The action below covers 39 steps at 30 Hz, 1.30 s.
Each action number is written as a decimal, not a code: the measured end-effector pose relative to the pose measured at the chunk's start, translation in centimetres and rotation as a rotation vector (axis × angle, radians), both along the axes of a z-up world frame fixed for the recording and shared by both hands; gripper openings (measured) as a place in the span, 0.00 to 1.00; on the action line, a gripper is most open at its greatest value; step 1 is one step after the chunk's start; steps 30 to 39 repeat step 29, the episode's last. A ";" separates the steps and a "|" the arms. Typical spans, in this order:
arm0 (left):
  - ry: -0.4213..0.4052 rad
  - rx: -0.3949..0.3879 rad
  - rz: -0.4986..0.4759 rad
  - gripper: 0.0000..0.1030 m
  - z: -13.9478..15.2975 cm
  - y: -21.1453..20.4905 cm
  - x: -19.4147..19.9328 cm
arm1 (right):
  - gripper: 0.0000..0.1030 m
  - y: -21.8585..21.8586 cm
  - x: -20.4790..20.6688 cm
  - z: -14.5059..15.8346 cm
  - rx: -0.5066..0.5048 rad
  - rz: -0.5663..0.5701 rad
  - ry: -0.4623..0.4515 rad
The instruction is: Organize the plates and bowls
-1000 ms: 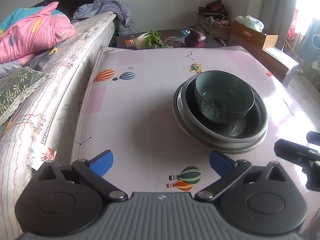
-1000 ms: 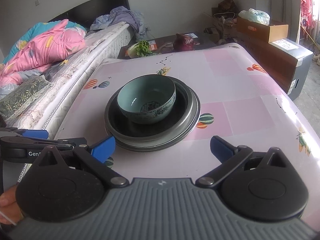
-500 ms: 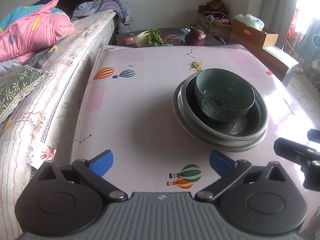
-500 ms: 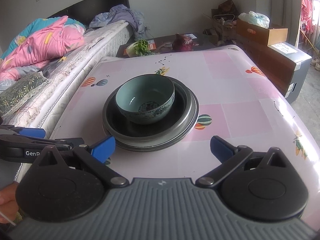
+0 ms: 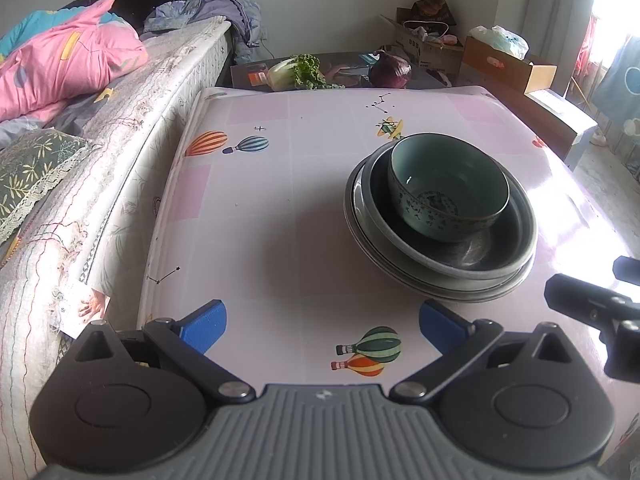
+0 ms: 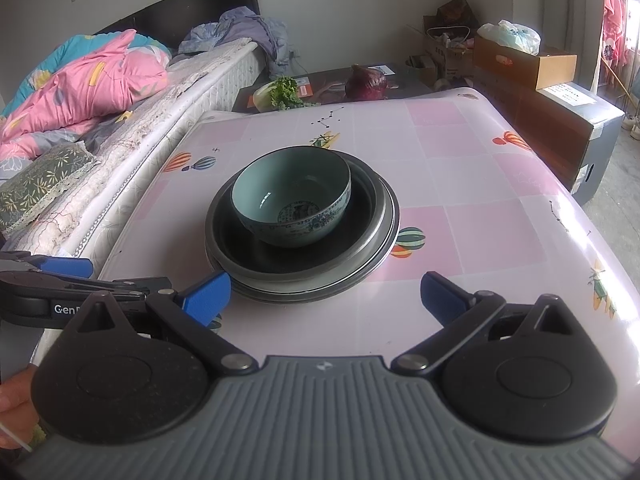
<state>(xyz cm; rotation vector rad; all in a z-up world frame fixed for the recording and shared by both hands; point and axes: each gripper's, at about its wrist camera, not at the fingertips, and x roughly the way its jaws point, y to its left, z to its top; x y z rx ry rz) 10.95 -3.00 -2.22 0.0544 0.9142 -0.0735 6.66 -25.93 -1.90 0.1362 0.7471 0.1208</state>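
While both grippers hover over the near edge of the table [image 6: 472, 208], each stands with its jaws spread wide and grips nothing. Left gripper [image 5: 322, 322] points at bare tablecloth, with the dish stack ahead and to its right. Right gripper [image 6: 325, 294] faces the stack directly. A teal bowl [image 6: 292, 196] sits upright inside a dark shallow bowl [image 6: 240, 246], which rests on stacked grey plates [image 6: 386, 236]. A bed [image 5: 120, 152] runs along the table's left side.
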 end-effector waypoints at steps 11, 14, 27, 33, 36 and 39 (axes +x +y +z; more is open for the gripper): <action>0.009 -0.004 0.007 1.00 -0.2 0.0 0.2 | 0.99 0.2 0.1 0.0 -0.001 0.003 0.004; 0.012 -0.005 0.006 1.00 -0.1 0.1 0.3 | 0.99 0.3 0.1 0.0 -0.001 0.005 0.004; 0.012 -0.007 0.008 1.00 0.0 0.1 0.3 | 0.99 0.3 0.2 0.1 -0.002 0.004 0.007; 0.014 -0.010 0.010 1.00 0.0 0.2 0.4 | 0.99 0.3 0.2 0.1 -0.002 0.004 0.007; 0.014 -0.010 0.010 1.00 0.0 0.2 0.4 | 0.99 0.3 0.2 0.1 -0.002 0.004 0.007; 0.014 -0.010 0.010 1.00 0.0 0.2 0.4 | 0.99 0.3 0.2 0.1 -0.002 0.004 0.007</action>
